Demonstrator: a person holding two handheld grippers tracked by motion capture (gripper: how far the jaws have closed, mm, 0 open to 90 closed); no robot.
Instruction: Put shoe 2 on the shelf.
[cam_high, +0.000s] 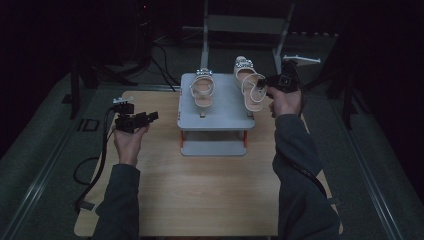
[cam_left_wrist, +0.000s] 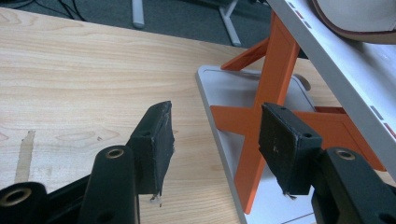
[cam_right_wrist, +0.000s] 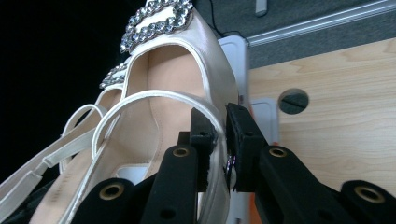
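the right sandal (cam_high: 250, 87) sits at the right edge of the grey rack (cam_high: 215, 117), beside its twin (cam_high: 202, 90). the right gripper (cam_right_wrist: 219, 140) is clenched on its side wall near the heel strap, hand reaching in from the right. the left gripper (cam_left_wrist: 215, 140) hangs released, held low over the wooden table (cam_high: 200, 190); the room is dark.

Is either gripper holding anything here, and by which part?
The right gripper pinches the cream strappy sandal with the rhinestone buckle by its side edge. The left gripper holds nothing.
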